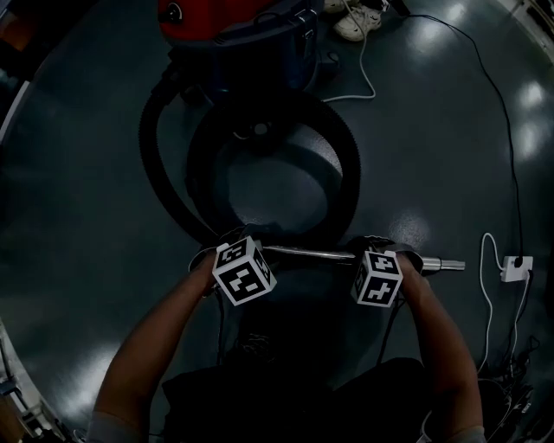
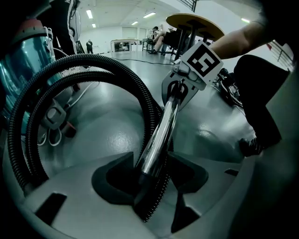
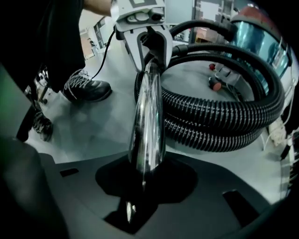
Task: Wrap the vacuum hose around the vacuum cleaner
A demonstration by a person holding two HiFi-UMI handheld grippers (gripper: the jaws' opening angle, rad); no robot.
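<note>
Both clamp the chrome wand (image 1: pixel 320 254) in head view, left gripper (image 1: pixel 251 247) and right gripper (image 1: pixel 374 253); hose (image 1: pixel 348 173) lies looped before the vacuum cleaner (image 1: pixel 242 35). Left gripper view: jaws pinch the hose joint. Right gripper view: jaws grip slick chrome; move both together, level.

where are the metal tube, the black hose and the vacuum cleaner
metal tube (image 1: pixel 316 253): head view, middle of the shaft
black hose (image 1: pixel 152 164): head view, left side of its outer loop
vacuum cleaner (image 1: pixel 208 17): head view, red top

Black-and-white marker cubes (image 1: pixel 244 271) (image 1: pixel 378 278), dark clothing (image 1: pixel 286 398)
</note>
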